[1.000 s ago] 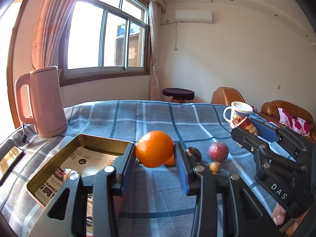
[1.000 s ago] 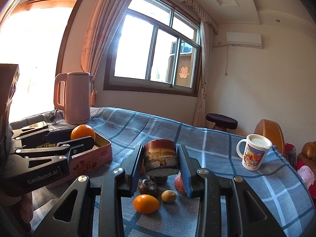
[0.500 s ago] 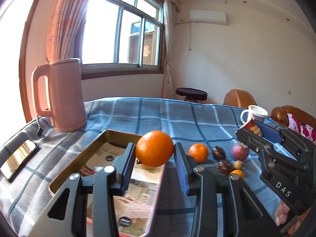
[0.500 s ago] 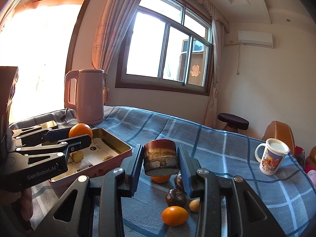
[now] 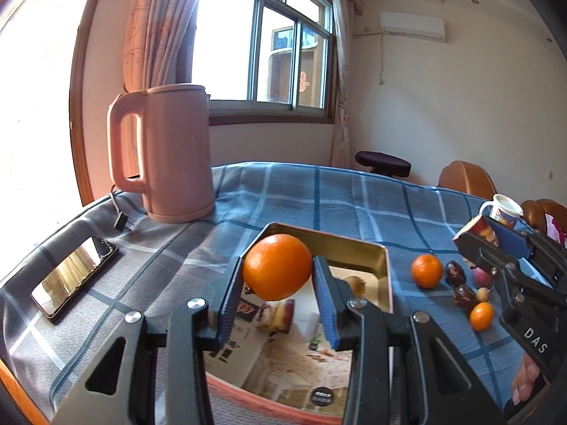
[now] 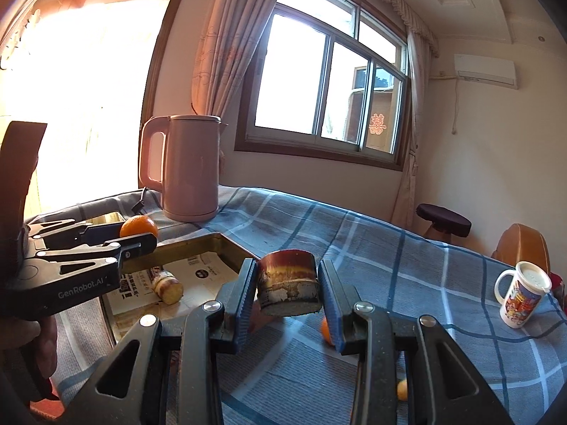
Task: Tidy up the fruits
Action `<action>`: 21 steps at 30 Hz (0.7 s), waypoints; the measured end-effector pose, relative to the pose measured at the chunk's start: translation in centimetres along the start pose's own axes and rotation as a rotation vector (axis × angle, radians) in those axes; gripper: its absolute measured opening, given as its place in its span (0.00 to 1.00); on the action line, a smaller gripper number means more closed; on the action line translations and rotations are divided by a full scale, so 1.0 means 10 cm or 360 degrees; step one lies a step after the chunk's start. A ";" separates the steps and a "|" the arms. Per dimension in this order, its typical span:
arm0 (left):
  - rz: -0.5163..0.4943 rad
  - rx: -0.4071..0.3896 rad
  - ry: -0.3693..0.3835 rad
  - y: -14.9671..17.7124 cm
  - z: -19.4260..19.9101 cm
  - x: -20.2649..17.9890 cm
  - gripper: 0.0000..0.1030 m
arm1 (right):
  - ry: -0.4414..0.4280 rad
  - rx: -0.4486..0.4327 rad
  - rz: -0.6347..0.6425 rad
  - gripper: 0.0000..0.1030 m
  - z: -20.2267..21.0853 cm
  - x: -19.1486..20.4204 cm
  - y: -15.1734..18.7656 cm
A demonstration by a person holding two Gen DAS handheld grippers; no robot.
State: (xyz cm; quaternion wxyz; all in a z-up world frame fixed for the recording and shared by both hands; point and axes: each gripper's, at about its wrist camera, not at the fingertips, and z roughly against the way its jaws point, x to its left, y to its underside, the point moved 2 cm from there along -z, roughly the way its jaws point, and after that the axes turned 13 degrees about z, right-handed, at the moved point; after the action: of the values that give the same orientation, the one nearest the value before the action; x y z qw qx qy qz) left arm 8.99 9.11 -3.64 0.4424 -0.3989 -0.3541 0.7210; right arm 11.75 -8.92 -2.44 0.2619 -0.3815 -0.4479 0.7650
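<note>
Your left gripper [image 5: 277, 283] clamps the orange [image 5: 277, 266] above the tin [image 5: 384, 269]. Your right gripper [image 6: 287, 295] clamps a cut stalk piece [image 6: 287, 287] over the cloth [image 6: 389, 248], beside the tin; other fruits [image 5: 426, 271] lie on it.

Bright daylight pours through the window [image 5: 269, 60], blowing out the left of both frames; fisheye bending curves the edges, corners vignette dark, focus stays sharp.

Kettle [image 5: 166, 156] behind tin [image 5: 384, 276], phone [image 5: 72, 278] to its left, loose fruits [image 5: 427, 271] to its right
</note>
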 end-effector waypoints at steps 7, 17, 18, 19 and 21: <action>-0.0011 0.0042 -0.0046 0.02 -0.06 0.07 0.40 | -0.0090 0.0012 0.0013 0.36 -0.16 0.20 -0.08; -0.0018 0.0103 -0.0102 0.05 -0.15 0.15 0.40 | -0.0184 0.0066 0.0038 0.36 -0.39 0.45 -0.12; -0.0018 0.0107 -0.0108 0.05 -0.15 0.17 0.40 | -0.0192 0.0070 0.0041 0.36 -0.41 0.47 -0.13; -0.0017 0.0110 -0.0112 0.05 -0.16 0.17 0.40 | -0.0200 0.0076 0.0044 0.36 -0.43 0.49 -0.12; -0.0013 0.0125 -0.0116 0.06 -0.18 0.19 0.40 | -0.0214 0.0090 0.0054 0.36 -0.47 0.53 -0.12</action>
State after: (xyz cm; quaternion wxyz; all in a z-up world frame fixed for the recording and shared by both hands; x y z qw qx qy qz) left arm 9.80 10.96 -5.38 0.4474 -0.3534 -0.3430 0.7466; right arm 12.59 -2.16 -4.70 0.2290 -0.3291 -0.4361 0.8056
